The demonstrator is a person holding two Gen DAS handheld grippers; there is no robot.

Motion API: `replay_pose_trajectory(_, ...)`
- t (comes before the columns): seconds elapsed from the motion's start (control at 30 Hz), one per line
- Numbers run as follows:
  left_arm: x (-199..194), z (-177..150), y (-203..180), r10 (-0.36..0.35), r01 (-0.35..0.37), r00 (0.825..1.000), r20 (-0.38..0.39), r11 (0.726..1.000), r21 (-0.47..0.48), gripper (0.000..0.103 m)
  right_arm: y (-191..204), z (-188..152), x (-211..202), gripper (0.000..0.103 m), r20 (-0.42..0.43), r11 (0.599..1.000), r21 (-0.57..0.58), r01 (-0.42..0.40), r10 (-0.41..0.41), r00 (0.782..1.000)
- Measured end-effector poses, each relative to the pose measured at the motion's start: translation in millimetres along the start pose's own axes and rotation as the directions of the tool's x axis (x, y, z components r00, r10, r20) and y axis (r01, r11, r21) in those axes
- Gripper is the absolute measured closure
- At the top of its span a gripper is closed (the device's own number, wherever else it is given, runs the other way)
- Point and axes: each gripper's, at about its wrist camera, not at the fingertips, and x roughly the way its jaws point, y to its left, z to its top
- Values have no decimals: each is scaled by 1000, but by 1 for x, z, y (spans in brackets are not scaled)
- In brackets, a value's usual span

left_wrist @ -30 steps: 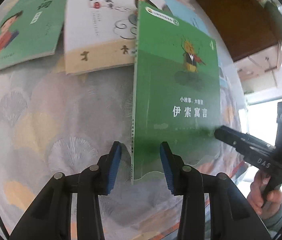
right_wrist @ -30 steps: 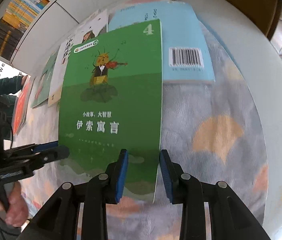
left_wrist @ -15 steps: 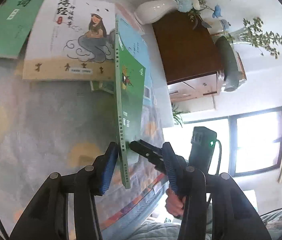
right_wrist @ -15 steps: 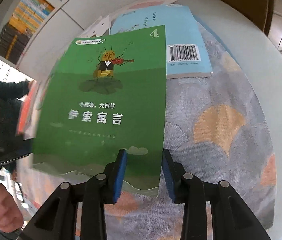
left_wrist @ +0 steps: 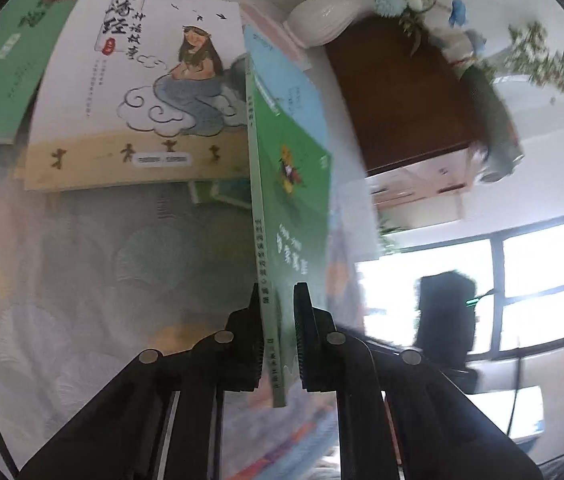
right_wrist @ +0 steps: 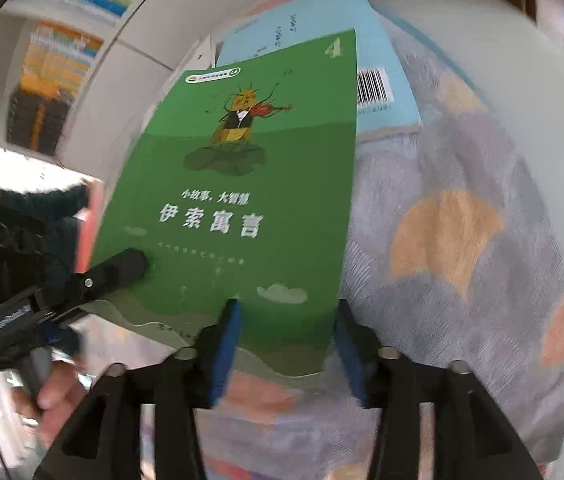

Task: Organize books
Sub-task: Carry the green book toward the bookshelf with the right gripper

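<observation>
Patterned tablecloth [right_wrist: 462, 240] under scattered books; left fingers [left_wrist: 278, 344] clamp green book [right_wrist: 242, 208], right fingers [right_wrist: 286, 344] opening.

This looks like a room in a home. A patterned cloth [right_wrist: 462, 200] covers the table, and children's books [left_wrist: 134, 92] lie on it. A white vase [left_wrist: 322, 16] with flowers stands beside a dark wooden cabinet [left_wrist: 402, 96]. There is a large window [left_wrist: 530, 280] and white shelves with books [right_wrist: 54, 76].
</observation>
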Motion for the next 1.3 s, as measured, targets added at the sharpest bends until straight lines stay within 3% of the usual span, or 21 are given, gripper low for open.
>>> replay_pose_trajectory(0.13,-1,8,16,-111,109,994,-15,988,-113,93,-41,-4,-4,47,24,958,198,-208,207,978)
replay_pose_trajectory(0.27,3,10,24,-101,94,994,-44,985,-144,93,-72,-7,-6,48,115,878,316,-360,341,933)
replay_pose_trajectory(0.37,9,10,24,-88,77,993,-77,988,-134,93,-71,-5,-10,48,135,890,280,-359,334,933)
replay_pose_trajectory(0.43,11,8,26,-100,86,991,-89,986,-145,93,-58,-3,-8,56,118,917,232,-324,304,945)
replay_pose_trajectory(0.53,14,9,25,-87,74,993,-86,988,-138,93,-44,-5,-9,70,92,931,168,-325,313,945)
replay_pose_trajectory(0.63,15,10,35,-116,101,990,-76,979,-179,93,-23,-10,-8,70,109,933,116,-340,328,938)
replay_pose_trajectory(0.8,10,17,45,-247,231,969,-23,932,-279,95,-30,-4,3,67,124,897,193,-397,379,917)
replay_pose_trajectory(1.0,10,22,32,-253,236,967,-37,939,-250,95,-35,0,9,61,184,861,238,-449,414,891)
replay_pose_trajectory(1.07,8,22,33,-201,186,979,-44,956,-228,95,-26,7,7,65,182,869,217,-446,412,893)
replay_pose_trajectory(1.13,7,23,32,-78,65,995,-61,981,-182,79,-18,11,1,86,165,891,187,-414,387,907)
replay_pose_trajectory(1.2,6,21,29,36,-44,997,-67,992,-119,74,-3,11,-12,91,160,930,126,-346,325,932)
replay_pose_trajectory(1.3,6,15,28,48,-55,996,-70,994,-98,72,22,6,-23,91,153,980,21,-197,191,970)
